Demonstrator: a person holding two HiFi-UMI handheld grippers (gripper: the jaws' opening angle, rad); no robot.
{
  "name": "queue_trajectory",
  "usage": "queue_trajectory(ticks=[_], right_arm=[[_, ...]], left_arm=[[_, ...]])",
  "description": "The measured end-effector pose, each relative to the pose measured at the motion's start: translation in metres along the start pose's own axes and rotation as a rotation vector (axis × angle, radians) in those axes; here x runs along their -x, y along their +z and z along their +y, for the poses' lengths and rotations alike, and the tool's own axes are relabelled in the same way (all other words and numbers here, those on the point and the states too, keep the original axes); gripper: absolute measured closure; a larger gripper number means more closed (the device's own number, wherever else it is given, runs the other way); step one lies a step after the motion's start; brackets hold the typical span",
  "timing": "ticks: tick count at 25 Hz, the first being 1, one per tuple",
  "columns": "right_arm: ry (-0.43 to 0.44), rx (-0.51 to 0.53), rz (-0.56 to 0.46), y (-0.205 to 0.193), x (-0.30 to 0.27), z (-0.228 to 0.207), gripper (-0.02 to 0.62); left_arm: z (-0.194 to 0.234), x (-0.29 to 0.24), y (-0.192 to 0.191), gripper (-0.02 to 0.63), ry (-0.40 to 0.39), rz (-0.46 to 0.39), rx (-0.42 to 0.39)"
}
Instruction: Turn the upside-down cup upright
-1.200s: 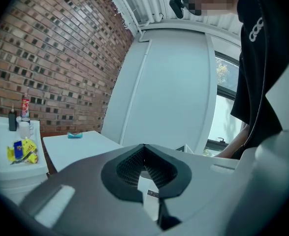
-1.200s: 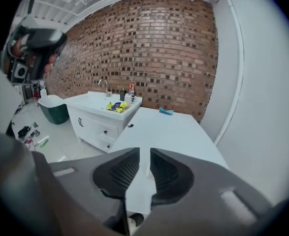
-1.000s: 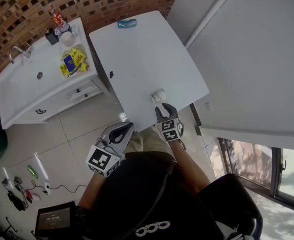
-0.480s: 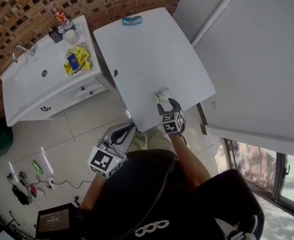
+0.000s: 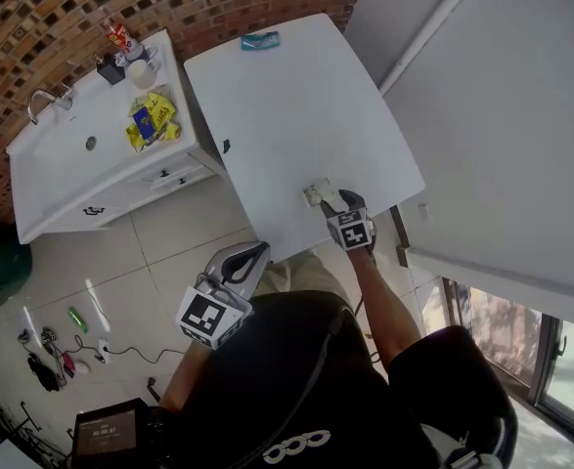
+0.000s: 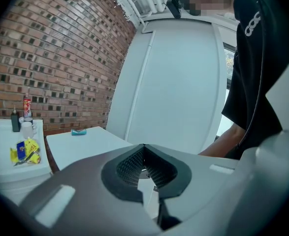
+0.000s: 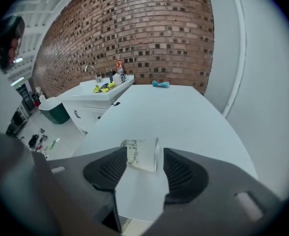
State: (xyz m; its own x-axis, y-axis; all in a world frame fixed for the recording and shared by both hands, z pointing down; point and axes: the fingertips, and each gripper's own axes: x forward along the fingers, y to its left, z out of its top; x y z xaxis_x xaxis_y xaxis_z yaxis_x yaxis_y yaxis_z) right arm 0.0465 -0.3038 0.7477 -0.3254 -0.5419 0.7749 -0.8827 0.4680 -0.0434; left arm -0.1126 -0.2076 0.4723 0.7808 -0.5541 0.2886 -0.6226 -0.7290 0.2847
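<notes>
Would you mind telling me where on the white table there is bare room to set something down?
The table is bare between the teal object at its far edge and the cup at its near edge. The sink counter is crowded nearest the table, with yellow packets, a mug and bottles.

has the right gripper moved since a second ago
Yes. The right gripper has come forward over the near edge of the table toward the cup; its jaws have just been opening, with the cup between them, not gripped.

We see 1 small white cup (image 7: 142, 155) with green leaf print, seemingly lying on its side near the table (image 5: 296, 96) edge.
</notes>
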Motion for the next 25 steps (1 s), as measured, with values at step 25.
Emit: queue_trajectory(ticks=[25], right_arm=[[0.389,0.137,0.096,-0.001,-0.006,-0.003,0.580]], left_arm=[[-0.002,-0.078,0.022,0.591,0.071,-0.002,-0.006]])
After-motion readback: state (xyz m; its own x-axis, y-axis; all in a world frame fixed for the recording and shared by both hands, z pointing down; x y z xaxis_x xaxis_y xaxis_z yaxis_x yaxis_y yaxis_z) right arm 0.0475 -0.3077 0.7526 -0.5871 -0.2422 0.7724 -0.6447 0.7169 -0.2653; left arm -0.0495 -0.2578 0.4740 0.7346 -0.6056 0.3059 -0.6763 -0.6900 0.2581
